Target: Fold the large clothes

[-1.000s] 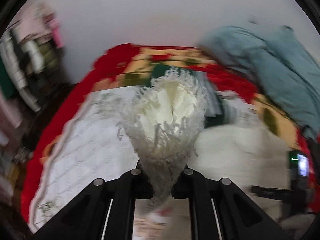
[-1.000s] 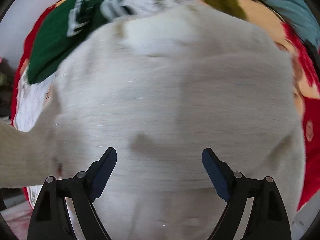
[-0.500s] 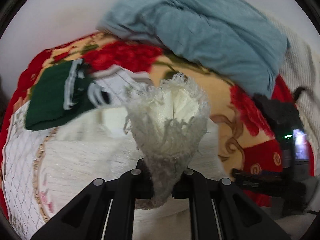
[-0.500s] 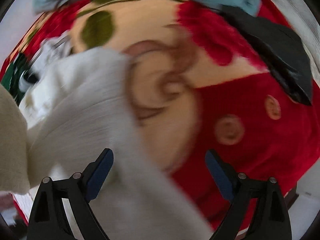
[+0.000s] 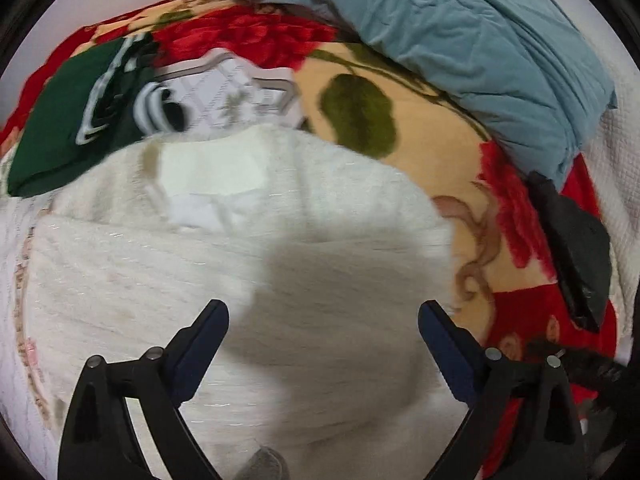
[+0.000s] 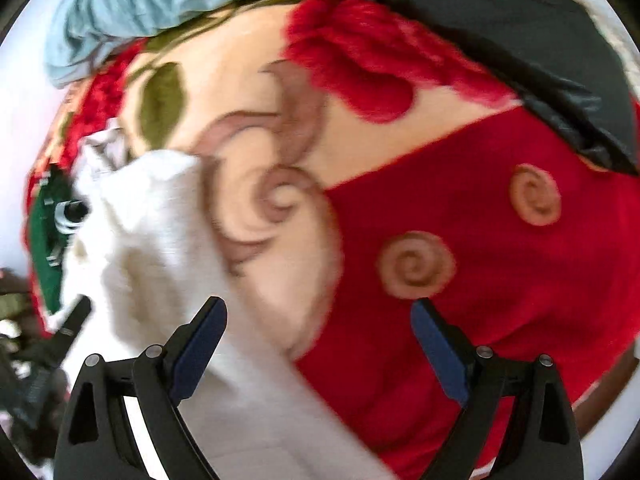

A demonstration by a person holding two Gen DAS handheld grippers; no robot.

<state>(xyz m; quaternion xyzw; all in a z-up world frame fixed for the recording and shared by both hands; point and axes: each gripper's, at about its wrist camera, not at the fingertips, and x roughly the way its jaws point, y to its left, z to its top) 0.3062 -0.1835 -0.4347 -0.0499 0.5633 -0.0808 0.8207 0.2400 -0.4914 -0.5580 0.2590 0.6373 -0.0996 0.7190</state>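
A large cream knitted garment (image 5: 240,260) lies spread on the bed, seen in the left wrist view. My left gripper (image 5: 323,308) hovers just above it, pointing steeply down; its jaws are opening and nothing is pinched between them. In the right wrist view the same cream garment (image 6: 160,240) fills the lower left. My right gripper (image 6: 317,305) stands open over the garment's edge and the red floral blanket (image 6: 480,240), holding nothing.
A green garment (image 5: 60,120) and a white quilted cloth (image 5: 228,92) lie beyond the cream one. A blue-grey quilt (image 5: 460,40) is piled at the far side. A black object (image 5: 572,248) rests on the blanket (image 5: 432,152) to the right.
My left gripper let go of the fringed cream cloth it was shut on, and its jaws now stand wide. Both grippers swung across the bed; the right one left the garment's middle for its edge.
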